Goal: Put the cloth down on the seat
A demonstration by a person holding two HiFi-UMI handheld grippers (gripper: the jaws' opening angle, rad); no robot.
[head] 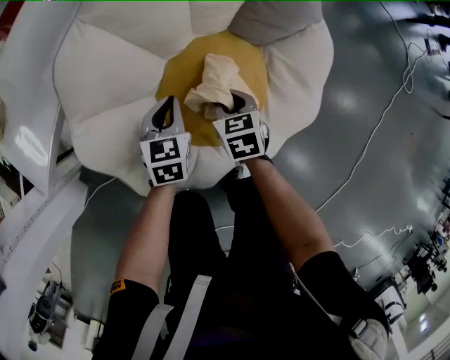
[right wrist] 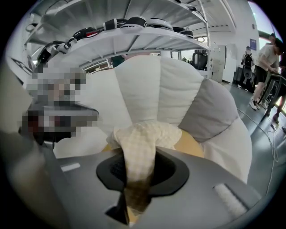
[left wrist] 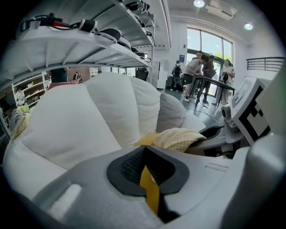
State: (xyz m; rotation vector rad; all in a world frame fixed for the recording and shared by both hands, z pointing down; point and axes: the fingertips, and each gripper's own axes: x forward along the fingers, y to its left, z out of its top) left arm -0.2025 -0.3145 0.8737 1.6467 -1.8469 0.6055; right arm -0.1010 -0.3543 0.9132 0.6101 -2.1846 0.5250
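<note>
Cloth (head: 214,83) first: who has it?

The right gripper (head: 234,104). Its jaws stand only a little apart. The cream, checked-weave cloth runs down between them, pinched at its narrow tail. The bunched end sticks out past the tips toward 12 o'clock.

Where is that bunch against the seat (head: 91,126)?

Over the yellow centre (head: 179,70), roughly at its middle in the head view. Whether it rests on the cushion or hangs just above it, I cannot tell.

And the left gripper (head: 169,105)?

At 9 o'clock of the right one, just beside it. Its tips are together and hold nothing, and yellow cushion shows through the slit behind them. It sits over the centre's 7 o'clock edge.

What lies around?

White petals (head: 105,63) ring most of the centre, and a grey petal (head: 274,17) sits at 1 o'clock. Beyond the seat, toward 3 o'clock, a white cable (head: 381,125) trails across the grey floor (head: 365,162).
</note>
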